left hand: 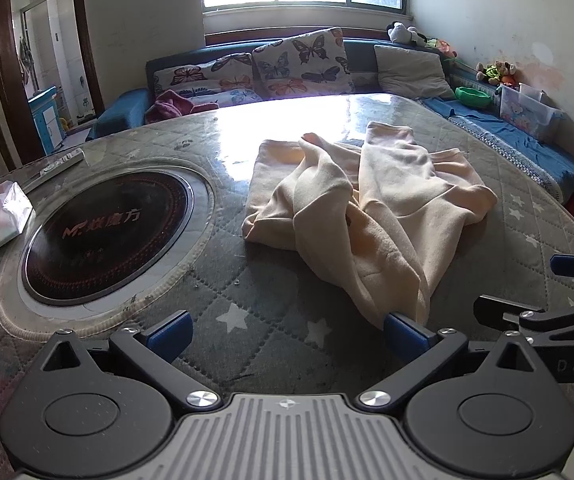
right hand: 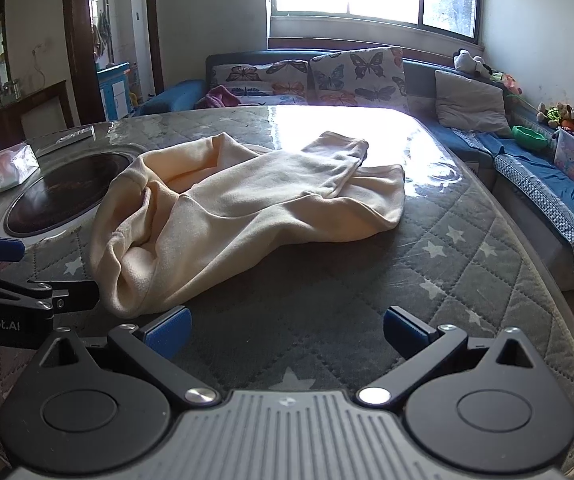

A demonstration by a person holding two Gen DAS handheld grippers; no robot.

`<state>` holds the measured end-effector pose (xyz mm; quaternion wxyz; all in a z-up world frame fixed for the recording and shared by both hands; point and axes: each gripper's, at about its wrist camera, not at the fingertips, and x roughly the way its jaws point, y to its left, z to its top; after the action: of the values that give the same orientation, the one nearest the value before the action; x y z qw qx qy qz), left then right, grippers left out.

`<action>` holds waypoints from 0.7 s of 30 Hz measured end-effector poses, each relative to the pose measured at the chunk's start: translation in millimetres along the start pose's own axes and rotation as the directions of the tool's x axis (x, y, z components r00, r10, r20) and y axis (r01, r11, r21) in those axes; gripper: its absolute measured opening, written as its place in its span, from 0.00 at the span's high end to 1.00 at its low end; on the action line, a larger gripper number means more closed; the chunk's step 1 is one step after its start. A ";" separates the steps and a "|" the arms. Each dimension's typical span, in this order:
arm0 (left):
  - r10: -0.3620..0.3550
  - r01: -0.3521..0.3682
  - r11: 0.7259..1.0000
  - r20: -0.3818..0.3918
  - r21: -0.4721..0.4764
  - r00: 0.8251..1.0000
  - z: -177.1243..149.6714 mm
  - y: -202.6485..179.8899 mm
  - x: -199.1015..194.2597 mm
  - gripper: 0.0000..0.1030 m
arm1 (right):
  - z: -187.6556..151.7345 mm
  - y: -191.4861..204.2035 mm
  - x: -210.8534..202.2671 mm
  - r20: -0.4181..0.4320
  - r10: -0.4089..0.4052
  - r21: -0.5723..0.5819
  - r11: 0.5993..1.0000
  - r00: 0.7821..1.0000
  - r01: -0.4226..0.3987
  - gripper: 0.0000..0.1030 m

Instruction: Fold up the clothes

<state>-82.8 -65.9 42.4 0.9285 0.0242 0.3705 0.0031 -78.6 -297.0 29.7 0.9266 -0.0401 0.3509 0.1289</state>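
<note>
The left tongs (left hand: 285,334) gape wide and empty, their right pad touching the near tip of the cream garment (left hand: 367,204). The right tongs (right hand: 287,330) gape wide too, just short of it. It lies crumpled on the quilted desk (right hand: 467,248), beside the round hotplate (left hand: 107,232).

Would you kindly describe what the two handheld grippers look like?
Both the left gripper and the right gripper have black linkage fingers with blue pads, silver screws, round black hubs and a ribbed grey body. Partial white lettering marks their sides.
</note>
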 end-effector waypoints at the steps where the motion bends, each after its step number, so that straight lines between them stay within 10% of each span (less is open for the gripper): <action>1: -0.001 0.001 1.000 0.000 0.001 1.000 0.5 -0.3 0.2 0.00 | 0.4 -0.3 0.2 -0.001 0.000 0.000 1.000 1.000 0.000 0.00; 21: -0.001 0.001 1.000 0.005 0.023 1.000 21.8 1.0 8.7 0.00 | 20.7 -3.6 11.8 -0.002 0.004 -0.004 1.000 1.000 -0.004 0.00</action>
<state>-61.6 -65.7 52.2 0.9291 0.0349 0.3682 -0.0016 -55.9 -294.5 37.4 0.9259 -0.0416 0.3516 0.1315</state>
